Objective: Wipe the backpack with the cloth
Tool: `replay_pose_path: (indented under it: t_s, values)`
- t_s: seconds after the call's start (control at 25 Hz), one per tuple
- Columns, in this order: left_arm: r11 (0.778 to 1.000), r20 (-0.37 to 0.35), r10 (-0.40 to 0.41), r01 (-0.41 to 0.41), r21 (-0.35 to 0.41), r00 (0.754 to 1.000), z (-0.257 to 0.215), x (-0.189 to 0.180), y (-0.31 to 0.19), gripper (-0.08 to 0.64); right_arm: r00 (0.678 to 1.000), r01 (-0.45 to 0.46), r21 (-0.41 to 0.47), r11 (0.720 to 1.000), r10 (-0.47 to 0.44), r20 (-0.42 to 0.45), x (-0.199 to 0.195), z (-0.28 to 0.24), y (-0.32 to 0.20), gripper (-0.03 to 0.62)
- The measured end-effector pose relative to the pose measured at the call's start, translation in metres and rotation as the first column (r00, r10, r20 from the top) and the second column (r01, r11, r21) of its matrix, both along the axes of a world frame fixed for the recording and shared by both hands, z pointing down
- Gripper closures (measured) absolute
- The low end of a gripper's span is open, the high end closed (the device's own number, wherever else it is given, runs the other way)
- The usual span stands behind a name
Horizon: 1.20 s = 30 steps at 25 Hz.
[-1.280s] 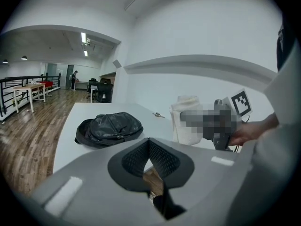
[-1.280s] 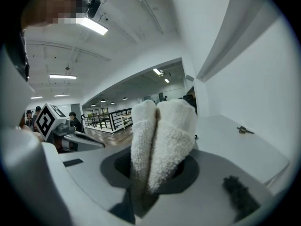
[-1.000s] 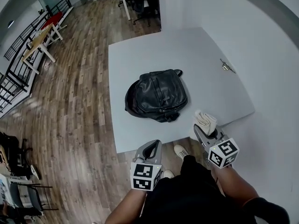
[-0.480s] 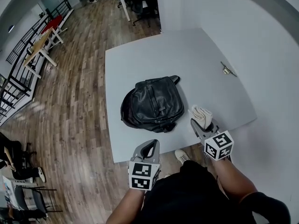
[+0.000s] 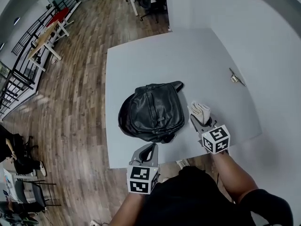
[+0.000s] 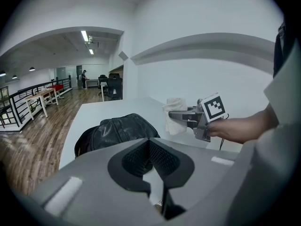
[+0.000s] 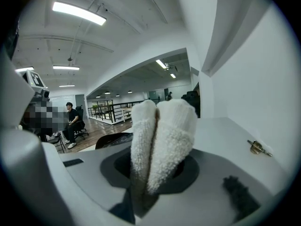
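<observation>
The right gripper point(image 5: 200, 121) clamped the folded white cloth point(image 5: 199, 111) just right of the black backpack point(image 5: 151, 112) by the table's point(image 5: 141, 55) near edge, the left gripper point(image 5: 146, 150) closed and empty, so wiping could push the unsteadied backpack off.

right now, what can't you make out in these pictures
- backpack: in the right gripper view the cloth held by the right gripper hides all but a dark sliver.
- small metal thing on the table: too small in the head view to identify.
- backpack's near side: in the left gripper view the body of the left gripper covers it.
- cloth's height above the table: no view settles it.
</observation>
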<state>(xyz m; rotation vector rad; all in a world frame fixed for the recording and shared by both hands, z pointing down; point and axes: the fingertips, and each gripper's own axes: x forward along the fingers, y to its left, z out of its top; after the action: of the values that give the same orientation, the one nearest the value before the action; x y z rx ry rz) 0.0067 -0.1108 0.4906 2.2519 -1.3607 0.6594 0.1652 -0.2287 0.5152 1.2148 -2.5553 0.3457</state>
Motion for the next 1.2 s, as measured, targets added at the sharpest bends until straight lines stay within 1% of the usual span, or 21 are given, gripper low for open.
replay_pose_path:
  t_s: [0.12,0.28,0.48,0.56,0.64,0.8,0.96,1.2]
  values:
    - [0.999,-0.006,-0.033,0.033,-0.023,0.999,0.011,0.004,-0.014,0.552,0.999,0.025,0.004,1.0,-0.025,-0.033,0.002,0.017,-0.03,0.505]
    - [0.997,0.002,-0.075,0.075,-0.028,0.997,0.017,0.005,-0.029,0.552,0.995,0.062,0.01,0.998,-0.061,-0.075,0.002,0.033,-0.069,0.505]
    - [0.992,0.005,-0.12,0.12,-0.049,0.993,0.021,0.005,-0.039,0.552,0.984,0.113,0.021,0.993,-0.109,-0.142,-0.005,0.056,-0.117,0.505]
    - [0.99,0.014,-0.13,0.131,-0.058,0.991,0.023,0.005,-0.041,0.552,0.98,0.129,0.017,0.992,-0.124,-0.155,-0.009,0.063,-0.134,0.505]
    - [0.988,0.016,-0.138,0.138,-0.071,0.99,0.024,0.005,-0.044,0.552,0.979,0.139,0.013,0.99,-0.135,-0.154,-0.014,0.069,-0.15,0.505]
    - [0.98,-0.027,-0.178,0.175,-0.098,0.984,0.025,0.005,-0.052,0.552,0.98,0.155,-0.001,0.988,-0.154,-0.124,-0.028,0.079,-0.178,0.505]
    - [0.975,-0.01,-0.206,0.205,-0.089,0.978,0.023,0.001,-0.059,0.552,0.981,0.163,-0.001,0.987,-0.162,-0.104,-0.041,0.085,-0.199,0.505]
    - [0.97,0.025,-0.222,0.224,-0.1,0.975,0.032,0.001,-0.058,0.552,0.982,0.168,-0.025,0.986,-0.169,-0.083,-0.051,0.095,-0.218,0.505]
